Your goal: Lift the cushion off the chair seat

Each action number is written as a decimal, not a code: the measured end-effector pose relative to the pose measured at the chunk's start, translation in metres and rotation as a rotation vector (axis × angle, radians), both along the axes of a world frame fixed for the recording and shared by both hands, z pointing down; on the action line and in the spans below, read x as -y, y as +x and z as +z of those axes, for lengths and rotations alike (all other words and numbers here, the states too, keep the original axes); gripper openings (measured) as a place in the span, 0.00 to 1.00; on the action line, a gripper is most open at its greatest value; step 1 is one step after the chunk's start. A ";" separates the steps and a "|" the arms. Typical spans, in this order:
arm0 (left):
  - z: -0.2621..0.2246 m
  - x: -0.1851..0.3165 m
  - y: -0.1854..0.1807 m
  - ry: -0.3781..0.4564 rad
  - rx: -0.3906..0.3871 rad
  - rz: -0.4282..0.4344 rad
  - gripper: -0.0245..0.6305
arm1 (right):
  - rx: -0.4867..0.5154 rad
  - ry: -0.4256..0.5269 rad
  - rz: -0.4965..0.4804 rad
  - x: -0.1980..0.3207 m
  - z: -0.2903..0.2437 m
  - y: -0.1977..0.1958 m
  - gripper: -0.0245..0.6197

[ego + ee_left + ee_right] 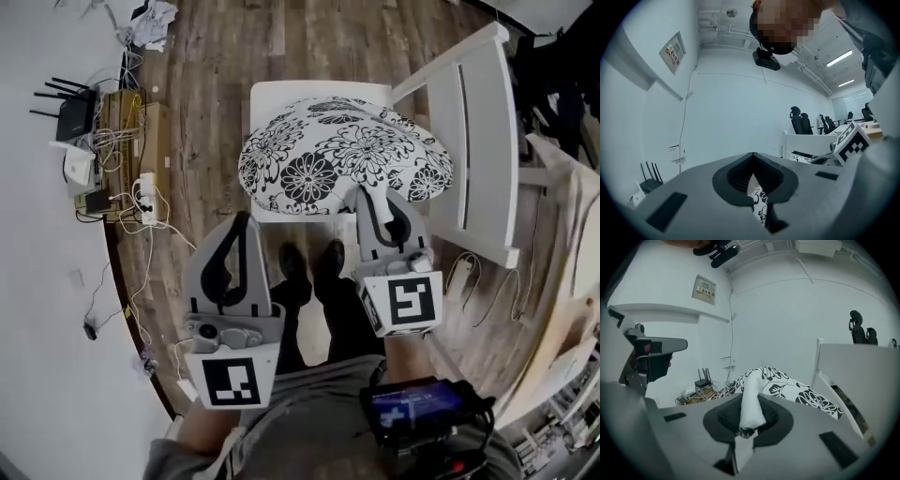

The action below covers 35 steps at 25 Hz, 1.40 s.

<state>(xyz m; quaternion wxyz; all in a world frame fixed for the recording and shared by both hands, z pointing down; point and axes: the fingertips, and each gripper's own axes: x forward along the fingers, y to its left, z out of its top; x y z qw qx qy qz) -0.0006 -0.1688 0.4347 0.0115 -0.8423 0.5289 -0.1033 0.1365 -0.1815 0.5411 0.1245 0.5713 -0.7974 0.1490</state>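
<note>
The cushion (pixel 342 155) hides most of the chair seat (pixel 281 94); the wall notice (pixel 704 289) is illegible.

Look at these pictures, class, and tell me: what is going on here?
A person stands at a white chair with a hand-held gripper in each hand. The left hand-held gripper and the right hand-held gripper each pinch the near edge of the flowered cushion over the chair seat. Whether the cushion is clear of the seat cannot be told.

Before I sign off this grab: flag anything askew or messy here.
The cushion is crumpled and skewed over the chair seat, its near edge pinched by the left gripper and right gripper. Loose cables sprawl on the floor by the wall.
</note>
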 end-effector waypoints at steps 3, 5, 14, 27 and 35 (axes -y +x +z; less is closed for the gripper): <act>-0.032 -0.003 0.000 0.017 -0.003 -0.007 0.05 | 0.005 0.046 -0.005 0.002 -0.041 -0.002 0.10; -0.050 0.003 0.000 0.030 -0.005 -0.015 0.05 | 0.009 0.081 -0.008 0.012 -0.066 -0.004 0.10; -0.140 0.014 0.009 0.111 -0.039 -0.015 0.05 | 0.046 0.214 -0.029 0.032 -0.185 -0.013 0.10; -0.249 0.010 0.022 0.236 -0.111 -0.039 0.05 | 0.116 0.430 -0.113 0.013 -0.334 -0.022 0.10; -0.290 0.000 0.031 0.321 -0.081 -0.024 0.05 | 0.102 0.560 -0.143 -0.001 -0.393 -0.020 0.10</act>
